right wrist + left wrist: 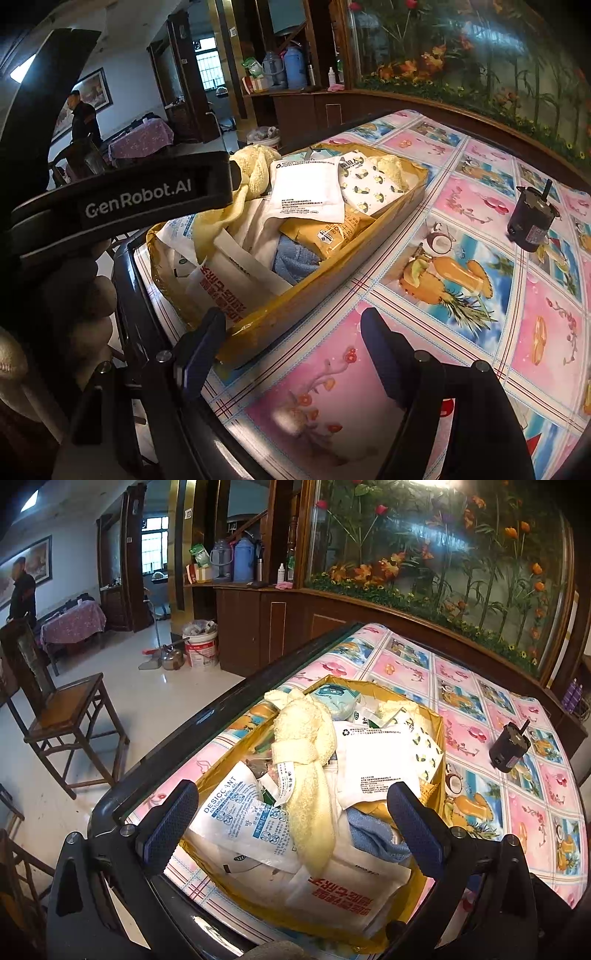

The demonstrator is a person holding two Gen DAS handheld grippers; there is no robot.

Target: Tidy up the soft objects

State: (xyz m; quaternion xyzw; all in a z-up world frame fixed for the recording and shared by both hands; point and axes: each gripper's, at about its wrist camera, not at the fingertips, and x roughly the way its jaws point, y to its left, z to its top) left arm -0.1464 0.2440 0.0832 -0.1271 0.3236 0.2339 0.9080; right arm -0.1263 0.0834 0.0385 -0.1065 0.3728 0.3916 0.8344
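Note:
A shallow gold box [437, 738] [314, 301] on the table holds a heap of soft things. A pale yellow towel [308, 760] [255, 166] lies across the top, over a white desiccant bag [236, 812], white pouches [373, 760] [306, 188], a dotted pouch [369, 184] and a blue cloth [373, 834] [295, 258]. My left gripper [291, 825] hangs open over the near end of the box, its pads apart on either side of the towel's tail. My right gripper [291, 350] stands open beside the box's near corner, above the tablecloth. The left gripper's body crosses the right wrist view's left side.
A small dark cylinder with a shaft [509, 744] [532, 218] stands on the flowered tablecloth [517, 797] right of the box. A wooden chair [70, 723] is left of the table edge. A person [22, 590] stands far back. A cabinet with flowers runs behind.

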